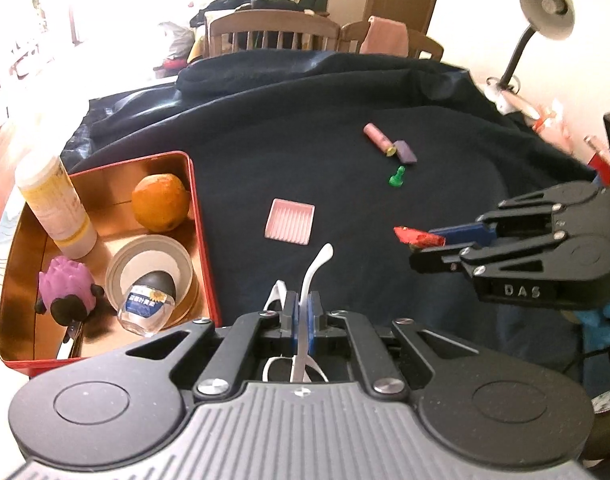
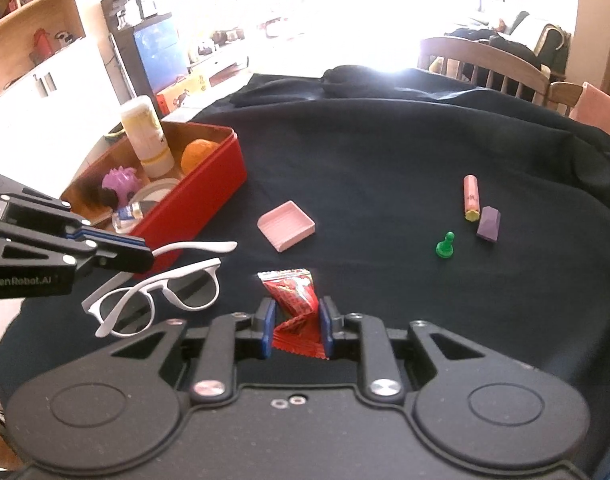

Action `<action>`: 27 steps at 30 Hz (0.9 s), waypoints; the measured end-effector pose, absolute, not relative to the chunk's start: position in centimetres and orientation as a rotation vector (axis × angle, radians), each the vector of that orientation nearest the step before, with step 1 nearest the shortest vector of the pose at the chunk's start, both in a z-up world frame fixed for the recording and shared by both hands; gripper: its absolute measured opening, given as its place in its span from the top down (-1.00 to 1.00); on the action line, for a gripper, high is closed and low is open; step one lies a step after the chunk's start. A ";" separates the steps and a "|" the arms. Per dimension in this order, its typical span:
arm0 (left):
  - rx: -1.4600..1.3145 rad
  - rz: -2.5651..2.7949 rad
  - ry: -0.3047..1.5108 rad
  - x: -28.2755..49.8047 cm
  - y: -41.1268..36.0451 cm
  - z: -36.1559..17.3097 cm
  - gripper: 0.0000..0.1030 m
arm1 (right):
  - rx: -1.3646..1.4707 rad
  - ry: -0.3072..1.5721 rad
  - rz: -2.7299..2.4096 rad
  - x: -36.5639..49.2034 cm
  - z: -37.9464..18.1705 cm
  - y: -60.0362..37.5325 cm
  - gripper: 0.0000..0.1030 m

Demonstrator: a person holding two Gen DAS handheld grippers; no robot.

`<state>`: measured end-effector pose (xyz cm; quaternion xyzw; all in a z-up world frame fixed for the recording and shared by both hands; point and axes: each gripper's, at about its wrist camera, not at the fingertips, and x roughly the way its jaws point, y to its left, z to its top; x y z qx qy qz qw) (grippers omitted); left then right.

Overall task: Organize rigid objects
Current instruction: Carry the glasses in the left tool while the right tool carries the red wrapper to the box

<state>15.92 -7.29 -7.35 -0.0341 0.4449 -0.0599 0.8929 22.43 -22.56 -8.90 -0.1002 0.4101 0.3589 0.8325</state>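
My left gripper (image 1: 303, 312) is shut on the arm of white glasses (image 1: 315, 268) and holds them above the dark cloth; in the right wrist view the glasses (image 2: 161, 296) hang from that gripper (image 2: 145, 256). My right gripper (image 2: 297, 320) is shut on a red snack packet (image 2: 293, 296); in the left wrist view it (image 1: 425, 246) holds the packet (image 1: 415, 236) at the right. The red tin box (image 1: 203, 232) stands at the left with a bottle (image 1: 53, 204), an orange (image 1: 159, 202), a purple toy (image 1: 69, 288) and a round tin (image 1: 145, 268).
On the cloth lie a pink square dish (image 1: 291, 220), a pink tube (image 1: 379, 138), a purple block (image 1: 407, 152) and a green pawn (image 1: 397, 178). A desk lamp (image 1: 545, 12) stands far right. Chairs (image 1: 273, 32) stand behind the table.
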 end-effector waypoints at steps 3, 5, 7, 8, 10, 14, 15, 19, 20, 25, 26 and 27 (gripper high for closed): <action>-0.069 -0.145 0.905 15.8 -6.9 -6.5 0.92 | -0.199 0.862 0.750 21.9 -8.4 -22.4 0.57; -0.072 -0.155 0.895 15.8 -6.5 -6.0 0.92 | -0.194 0.858 0.745 21.7 -8.1 -22.2 0.57; -0.080 -0.161 0.885 15.8 -6.1 -5.5 0.92 | -0.188 0.853 0.737 21.4 -7.9 -21.9 0.57; -0.084 -0.164 0.878 15.8 -5.8 -5.2 0.92 | -0.184 0.850 0.735 21.3 -7.7 -21.7 0.57; -0.091 -0.166 0.861 15.8 -5.1 -4.6 0.92 | -0.184 0.841 0.735 21.0 -7.4 -21.2 0.57; -0.103 -0.165 0.822 15.7 -3.7 -3.1 0.92 | -0.183 0.827 0.736 20.7 -6.8 -20.1 0.57; -0.103 -0.163 0.810 15.7 -3.3 -2.7 0.92 | -0.183 0.822 0.736 20.7 -6.6 -19.7 0.57; -0.101 -0.148 0.771 15.6 -1.5 -1.5 0.92 | -0.185 0.804 0.750 20.6 -5.8 -17.9 0.57; -0.101 -0.143 0.764 15.6 -1.0 -1.2 0.92 | -0.188 0.797 0.756 20.5 -5.6 -17.3 0.57; -0.106 -0.112 0.751 15.5 1.9 -0.8 0.92 | -0.212 0.765 0.791 20.3 -4.9 -13.9 0.57; -0.107 -0.104 0.751 15.4 2.4 -0.8 0.92 | -0.218 0.761 0.798 20.3 -4.9 -13.2 0.57; -0.108 -0.098 0.752 15.3 3.0 -0.9 0.92 | -0.226 0.759 0.806 20.2 -4.9 -12.5 0.57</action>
